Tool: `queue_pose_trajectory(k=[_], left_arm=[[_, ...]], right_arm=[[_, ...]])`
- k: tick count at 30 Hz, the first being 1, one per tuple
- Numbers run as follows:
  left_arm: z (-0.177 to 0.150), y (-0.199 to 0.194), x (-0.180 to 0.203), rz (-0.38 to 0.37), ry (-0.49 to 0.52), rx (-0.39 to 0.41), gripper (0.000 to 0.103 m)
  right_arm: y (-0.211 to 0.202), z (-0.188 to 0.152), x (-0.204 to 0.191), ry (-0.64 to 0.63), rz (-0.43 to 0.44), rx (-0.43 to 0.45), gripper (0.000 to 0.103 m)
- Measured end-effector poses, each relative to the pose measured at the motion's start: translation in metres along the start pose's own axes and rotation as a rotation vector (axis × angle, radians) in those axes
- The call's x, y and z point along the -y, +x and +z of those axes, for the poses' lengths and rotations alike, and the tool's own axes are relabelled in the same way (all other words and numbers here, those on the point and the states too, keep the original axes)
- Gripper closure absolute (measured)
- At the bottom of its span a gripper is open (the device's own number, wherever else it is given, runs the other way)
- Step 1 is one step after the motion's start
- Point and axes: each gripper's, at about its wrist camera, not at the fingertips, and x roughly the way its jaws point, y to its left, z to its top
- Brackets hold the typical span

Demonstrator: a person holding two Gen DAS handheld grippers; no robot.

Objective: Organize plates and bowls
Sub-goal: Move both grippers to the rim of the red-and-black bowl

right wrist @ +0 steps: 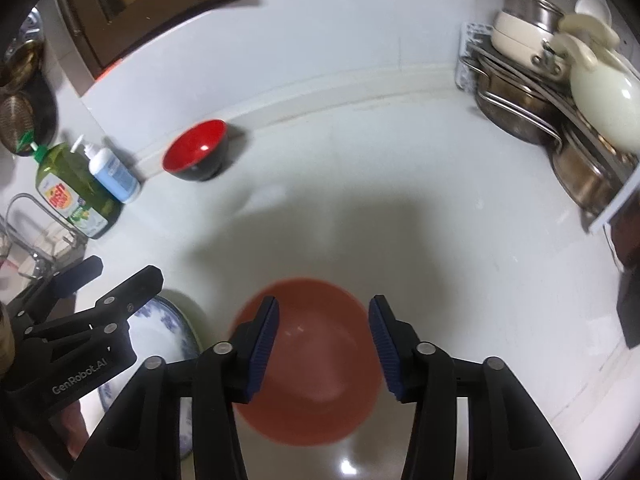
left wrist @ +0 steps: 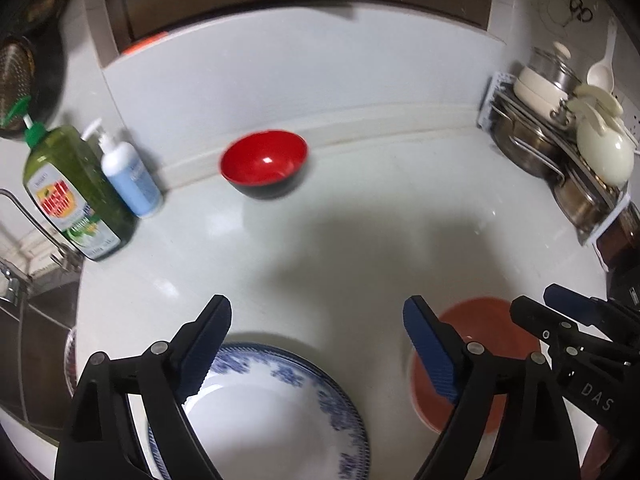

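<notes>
A blue-and-white plate (left wrist: 272, 408) lies on the white counter (left wrist: 320, 240) under my left gripper (left wrist: 318, 330), which is open and empty above it. The plate also shows in the right wrist view (right wrist: 168, 328). An orange-red plate (right wrist: 316, 392) lies under my right gripper (right wrist: 324, 324), which is open and empty above it. This plate shows in the left wrist view too (left wrist: 480, 328). A red bowl with a black outside (left wrist: 264, 168) stands at the back by the wall, also in the right wrist view (right wrist: 198, 150).
A green dish-soap bottle (left wrist: 76, 196) and a white pump bottle (left wrist: 130, 176) stand at the left by the tap (left wrist: 36, 224) and sink. A rack of pots and cream cookware (left wrist: 568, 140) fills the right side. A strainer (left wrist: 18, 80) hangs top left.
</notes>
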Motion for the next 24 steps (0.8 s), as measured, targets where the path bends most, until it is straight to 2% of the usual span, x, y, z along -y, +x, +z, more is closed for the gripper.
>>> queue_pose_trajectory(k=[8, 20, 24], left_arm=[[0.021, -0.009, -0.032, 0.029, -0.014, 0.041, 0.013], [0.05, -0.001, -0.079, 0.088, -0.04, 0.048, 0.013], [0.062, 0.002, -0.093, 0.08, -0.061, 0.055, 0.013]], right_arm=[[-0.002, 0.024, -0.033, -0.049, 0.018, 0.03, 0.054], [0.011, 0.068, -0.083, -0.128, 0.055, 0.031, 0.054], [0.015, 0.087, -0.095, -0.153, 0.065, 0.036, 0.054]])
